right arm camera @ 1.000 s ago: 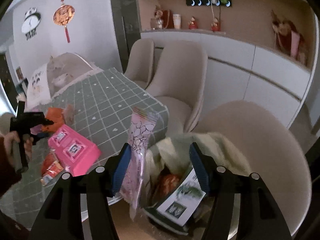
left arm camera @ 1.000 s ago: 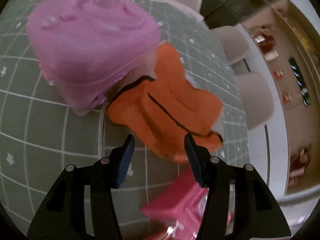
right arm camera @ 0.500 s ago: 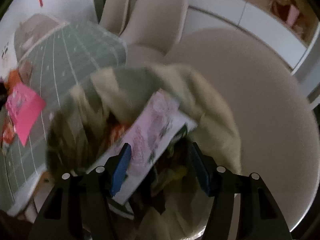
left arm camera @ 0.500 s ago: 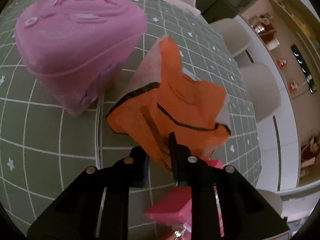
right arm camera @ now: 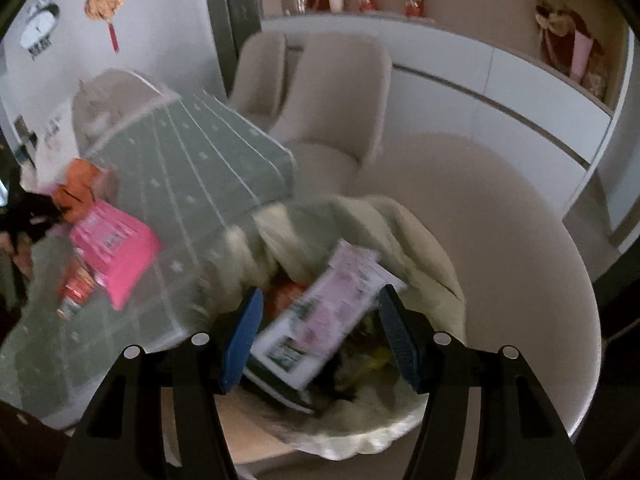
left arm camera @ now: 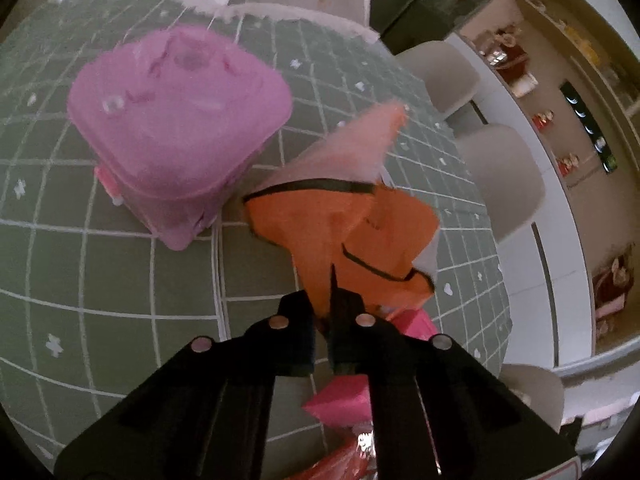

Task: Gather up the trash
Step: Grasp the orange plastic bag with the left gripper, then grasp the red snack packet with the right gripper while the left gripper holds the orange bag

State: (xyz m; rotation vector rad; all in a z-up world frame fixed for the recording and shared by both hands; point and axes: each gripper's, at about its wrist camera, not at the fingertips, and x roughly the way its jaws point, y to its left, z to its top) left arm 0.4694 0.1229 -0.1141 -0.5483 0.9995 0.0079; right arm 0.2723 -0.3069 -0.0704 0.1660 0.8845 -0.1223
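Observation:
My left gripper [left arm camera: 322, 320] is shut on an orange wrapper [left arm camera: 352, 236] and holds it up over the green checked tablecloth [left arm camera: 120, 280]. The same wrapper [right arm camera: 76, 188] shows far left in the right wrist view. My right gripper [right arm camera: 320, 336] is open and empty above a trash bag [right arm camera: 416, 240] with a pale liner. A pink-and-white packet [right arm camera: 332, 312] lies loose on top of the trash inside, between the fingers but not held.
A pink lidded box [left arm camera: 176, 128] stands on the table beside the orange wrapper. A bright pink box [right arm camera: 114, 248] and a red wrapper [right arm camera: 76, 288] lie near the table edge. Beige chairs [right arm camera: 332, 92] stand along the table; the bag sits on a round one [right arm camera: 520, 260].
My left gripper closed on the orange wrapper and lifted it off the table. My right gripper let the pink packet fall into the trash bag and pulled back a little.

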